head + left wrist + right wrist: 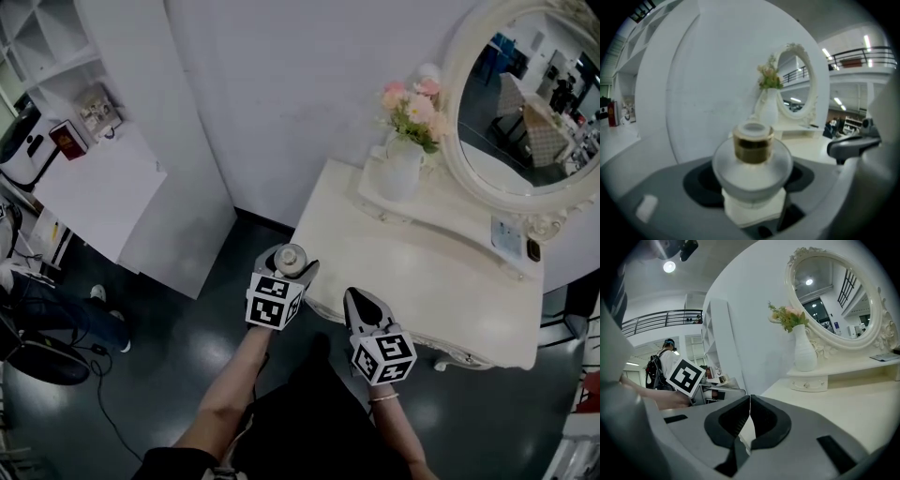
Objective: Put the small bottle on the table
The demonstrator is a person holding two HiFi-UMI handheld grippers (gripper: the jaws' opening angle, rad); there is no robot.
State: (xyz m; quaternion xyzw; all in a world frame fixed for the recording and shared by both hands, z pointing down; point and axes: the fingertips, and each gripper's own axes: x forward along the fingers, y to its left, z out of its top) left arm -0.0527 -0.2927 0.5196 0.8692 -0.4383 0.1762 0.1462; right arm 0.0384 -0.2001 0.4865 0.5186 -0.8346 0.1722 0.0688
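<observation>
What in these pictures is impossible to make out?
1. Small bottle: lower body hidden inside the left claw, left gripper view.
2. Mirror: top and right side cut off by the head view's edge.
3. Card on the table: print too small, head view.

A: Where is the vase point(401, 169) standing?
B: At the back of the table point(441, 281), upper middle, just left of the mirror point(534, 103).
A: And the bottle point(291, 256)?
B: It is sitting in the left gripper point(289, 264), beside the table's left edge.
</observation>
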